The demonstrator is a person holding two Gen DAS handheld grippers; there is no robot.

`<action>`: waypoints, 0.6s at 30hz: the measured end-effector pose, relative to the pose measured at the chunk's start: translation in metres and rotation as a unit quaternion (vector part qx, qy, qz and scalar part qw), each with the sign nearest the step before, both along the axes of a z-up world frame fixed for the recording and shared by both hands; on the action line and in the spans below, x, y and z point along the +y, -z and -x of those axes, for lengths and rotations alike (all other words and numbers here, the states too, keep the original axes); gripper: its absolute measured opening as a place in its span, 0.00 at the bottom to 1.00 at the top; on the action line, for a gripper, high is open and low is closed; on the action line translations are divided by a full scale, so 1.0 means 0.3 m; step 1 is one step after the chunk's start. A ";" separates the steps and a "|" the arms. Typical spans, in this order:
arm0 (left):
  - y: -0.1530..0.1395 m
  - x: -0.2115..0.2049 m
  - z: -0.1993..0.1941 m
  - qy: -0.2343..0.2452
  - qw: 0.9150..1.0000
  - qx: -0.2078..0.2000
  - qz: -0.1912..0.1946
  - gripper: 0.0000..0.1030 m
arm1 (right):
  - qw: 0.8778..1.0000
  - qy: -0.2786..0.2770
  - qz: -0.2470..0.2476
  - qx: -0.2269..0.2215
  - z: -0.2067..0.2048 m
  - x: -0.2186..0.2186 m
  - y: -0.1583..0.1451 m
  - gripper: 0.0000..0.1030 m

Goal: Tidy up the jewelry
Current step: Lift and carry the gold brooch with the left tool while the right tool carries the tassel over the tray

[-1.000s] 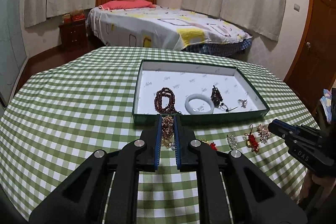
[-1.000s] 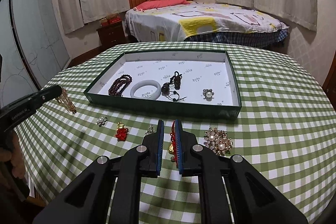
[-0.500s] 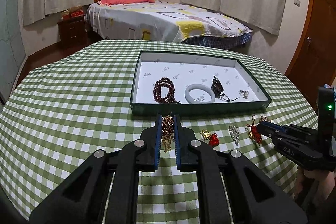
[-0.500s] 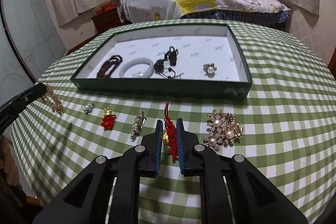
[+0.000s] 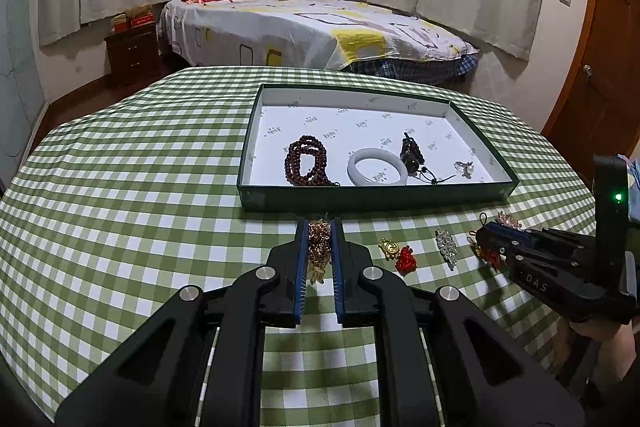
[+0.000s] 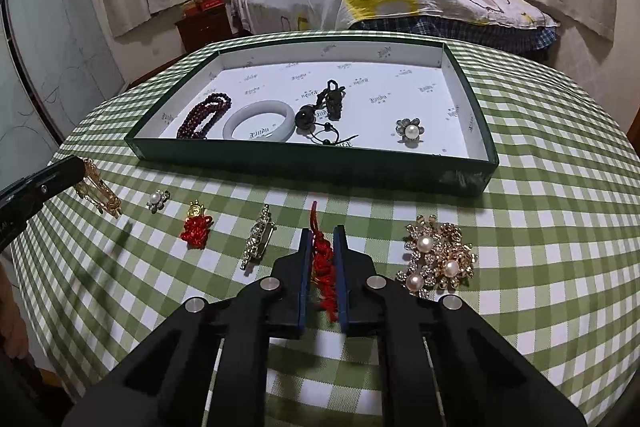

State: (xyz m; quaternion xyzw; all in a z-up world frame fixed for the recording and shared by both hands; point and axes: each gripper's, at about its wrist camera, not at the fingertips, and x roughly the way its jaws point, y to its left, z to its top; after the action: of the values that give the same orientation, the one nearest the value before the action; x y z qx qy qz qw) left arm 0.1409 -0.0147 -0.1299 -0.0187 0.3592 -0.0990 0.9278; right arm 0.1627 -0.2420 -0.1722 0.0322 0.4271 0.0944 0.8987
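Green checked cloth (image 5: 120, 227) covers the table, with a bed (image 5: 304, 23) behind it. Between the fingers of the left gripper (image 5: 319, 227) hangs a gold brooch (image 5: 319, 247), pinched in a narrow gap. The right gripper (image 6: 322, 235) is also narrow and grips a red knot charm (image 6: 323, 263).

From the right gripper, a silver brooch (image 6: 258, 237) lies at 9 o'clock, just beside it. A second red charm (image 6: 195, 225) and one small pearl flower (image 6: 157, 200) lie farther at 9 o'clock. One cluster of pearl brooches (image 6: 438, 259) lies at 3 o'clock.

At 12 o'clock stands a green tray (image 6: 472, 131). It holds four things: one dark bead string (image 6: 204, 119), one white bangle (image 6: 259, 121), one black cord pendant (image 6: 326, 111) and one pearl flower pin (image 6: 409, 131).
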 end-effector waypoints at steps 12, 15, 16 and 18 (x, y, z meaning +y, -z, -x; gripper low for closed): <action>-0.029 0.001 0.013 0.001 1.000 -0.014 0.002 0.11 | 0.999 0.002 -0.006 -0.040 0.062 -0.012 -0.086 0.07; -0.040 0.001 0.017 0.001 1.000 -0.016 0.002 0.11 | 0.999 0.002 -0.008 -0.050 0.077 -0.015 -0.114 0.07; -0.042 -0.001 0.019 0.002 1.000 -0.017 0.003 0.11 | 0.999 0.002 -0.009 -0.053 0.080 -0.016 -0.122 0.07; -0.049 -0.002 0.021 0.003 1.000 -0.019 0.003 0.11 | 0.998 0.002 -0.011 -0.060 0.088 -0.019 -0.143 0.07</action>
State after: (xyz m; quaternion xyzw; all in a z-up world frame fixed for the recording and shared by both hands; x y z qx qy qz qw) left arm 0.1345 -0.0152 -0.1153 -0.0188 0.3408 -0.1029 0.9343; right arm 0.1363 -0.2478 -0.1292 0.0370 0.3716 0.0988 0.9224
